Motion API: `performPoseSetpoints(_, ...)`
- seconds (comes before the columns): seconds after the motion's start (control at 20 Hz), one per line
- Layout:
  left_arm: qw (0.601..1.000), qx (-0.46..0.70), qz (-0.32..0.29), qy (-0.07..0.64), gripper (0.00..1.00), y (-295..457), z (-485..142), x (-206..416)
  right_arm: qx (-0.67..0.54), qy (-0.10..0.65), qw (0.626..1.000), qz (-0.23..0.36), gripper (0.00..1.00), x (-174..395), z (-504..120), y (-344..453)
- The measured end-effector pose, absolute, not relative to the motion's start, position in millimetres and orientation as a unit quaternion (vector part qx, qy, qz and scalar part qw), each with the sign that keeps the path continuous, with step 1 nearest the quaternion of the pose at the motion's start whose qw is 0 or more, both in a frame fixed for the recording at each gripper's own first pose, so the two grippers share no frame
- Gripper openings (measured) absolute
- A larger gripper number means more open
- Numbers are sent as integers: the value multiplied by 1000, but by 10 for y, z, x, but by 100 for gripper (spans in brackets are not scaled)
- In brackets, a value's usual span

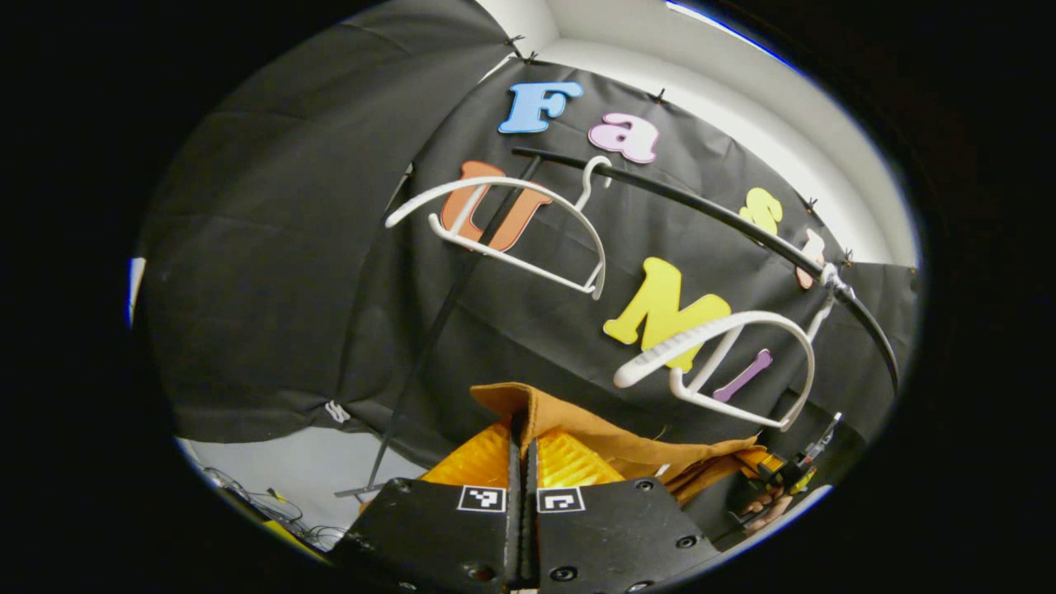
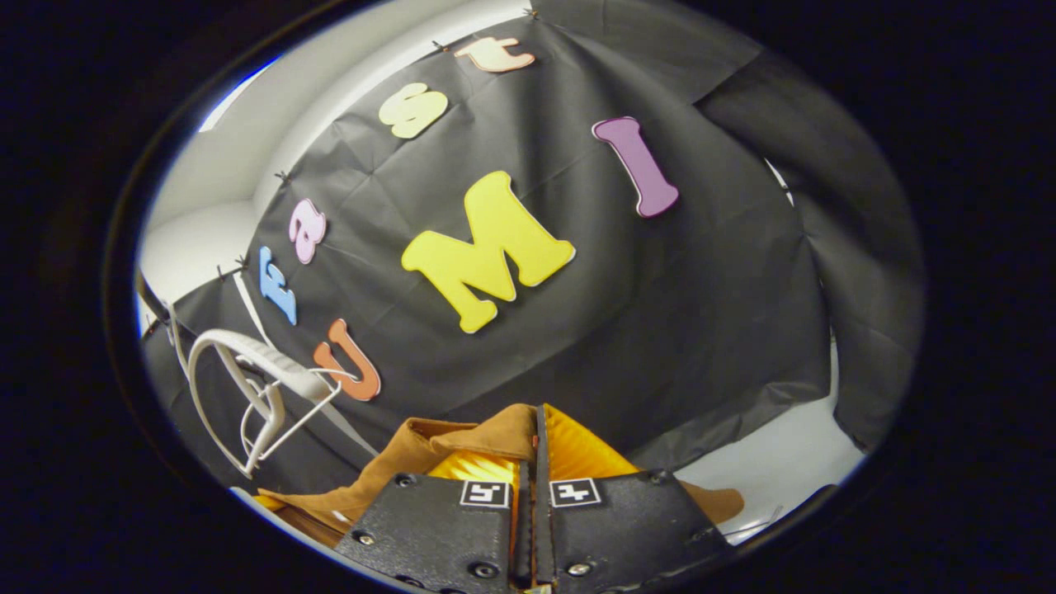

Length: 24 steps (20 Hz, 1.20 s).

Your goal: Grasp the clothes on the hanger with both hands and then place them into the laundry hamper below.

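A brown garment (image 1: 610, 441) is stretched between both grippers, off the hangers. In the left gripper view my left gripper (image 1: 522, 441) is shut on one folded edge of it, the cloth pinched between the fingers. The same brown garment (image 2: 429, 450) is pinched by my right gripper (image 2: 532, 450), which is shut on another edge. Two bare white hangers (image 1: 511, 227) (image 1: 726, 359) hang on a black rail (image 1: 718, 219) above. In the left gripper view the other gripper (image 1: 788, 474) and a hand show at the lower right. The hamper is out of sight.
Black cloth covers the booth's walls behind the rail. A black pole (image 1: 437, 330) slants down to a pale floor (image 1: 289, 466) with cables at the lower left. In the right gripper view a white hanger (image 2: 247, 388) sits at the left.
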<state>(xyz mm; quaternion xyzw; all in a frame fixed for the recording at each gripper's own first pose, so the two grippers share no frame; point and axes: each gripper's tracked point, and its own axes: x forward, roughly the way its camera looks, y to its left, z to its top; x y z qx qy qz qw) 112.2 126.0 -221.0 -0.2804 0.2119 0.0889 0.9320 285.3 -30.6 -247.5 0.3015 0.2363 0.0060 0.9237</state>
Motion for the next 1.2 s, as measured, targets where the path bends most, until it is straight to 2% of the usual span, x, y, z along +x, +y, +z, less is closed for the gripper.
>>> performPoseSetpoints(0.35, 923, -287, 91, 240, 0, 1006, -2428, 847, 249, 262, 932, 29, 5, 2542, -2632, -229)
performPoseSetpoints(0.5, 929, -279, 83, 230, 0, 894, -2353, 826, 250, 279, 925, 58, 5, 2406, -2766, -73)
performPoseSetpoints(0.55, 931, -278, 78, 225, 6, 848, -2289, 807, 257, 284, 921, 64, 5, 2372, -2801, -49)
performPoseSetpoints(0.6, 933, -276, 74, 220, 0, 804, -2230, 789, 265, 290, 917, 73, 5, 2328, -2825, 0)
performPoseSetpoints(0.65, 936, -269, 71, 216, 0, 770, -2183, 768, 273, 294, 912, 83, 4, 2280, -2835, 59)
performPoseSetpoints(0.95, 946, -243, 43, 210, 0, 509, -2005, 620, 274, 304, 903, 135, 4, 1959, -2633, 352)
performPoseSetpoints(1.2, 956, -221, -3, 194, 0, 201, -1718, 647, 257, 295, 897, 206, 4, 1707, -2287, 764)
